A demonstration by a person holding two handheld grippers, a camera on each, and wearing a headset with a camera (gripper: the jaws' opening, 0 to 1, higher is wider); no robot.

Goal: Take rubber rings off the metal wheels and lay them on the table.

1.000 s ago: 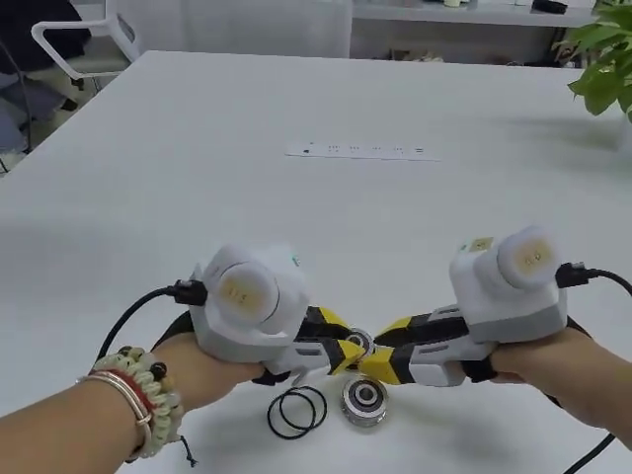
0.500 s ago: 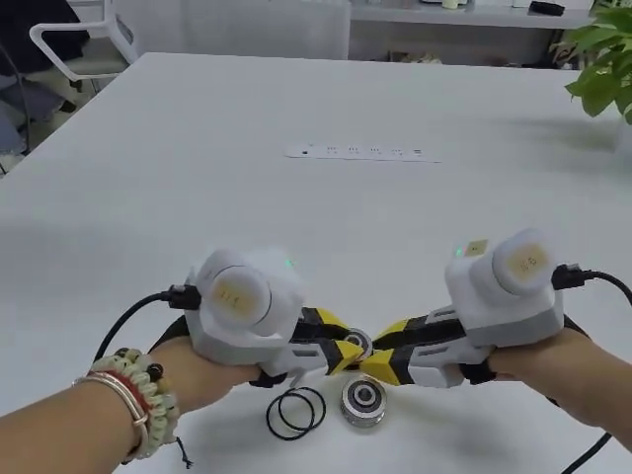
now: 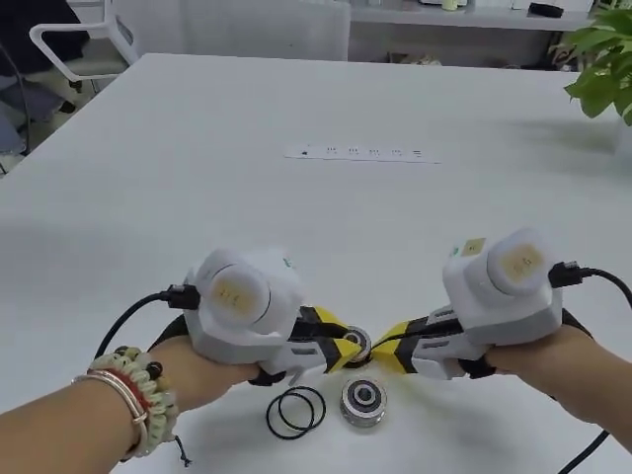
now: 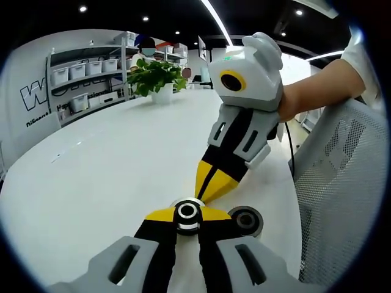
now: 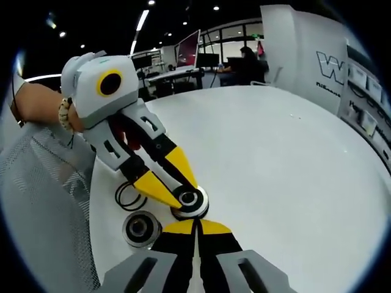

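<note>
With my left gripper (image 4: 186, 215) clamped on the small round silver metal wheel (image 5: 190, 199) and my right gripper (image 5: 195, 227) closed tight, tips touching the wheel's rim, I should nip only rubber there and peel away slowly, left hand steady.

Open-plan office: monitors (image 5: 188, 46), storage shelves (image 4: 82, 70) (potted plant (image 4: 153, 74) too)

My left claw (image 3: 343, 352) and right claw (image 3: 385, 350) read as smooth matt plastic: pale grey-white housings, black and yellow jaws. The wheel (image 3: 356, 342) at their tips is shiny bare metal, and so is the second wheel (image 3: 363, 402) lying on the counter (image 3: 296, 217). I see the loose rings (image 3: 296, 411) as thin, matt black rubber. The counter is smooth, matt white.
</note>
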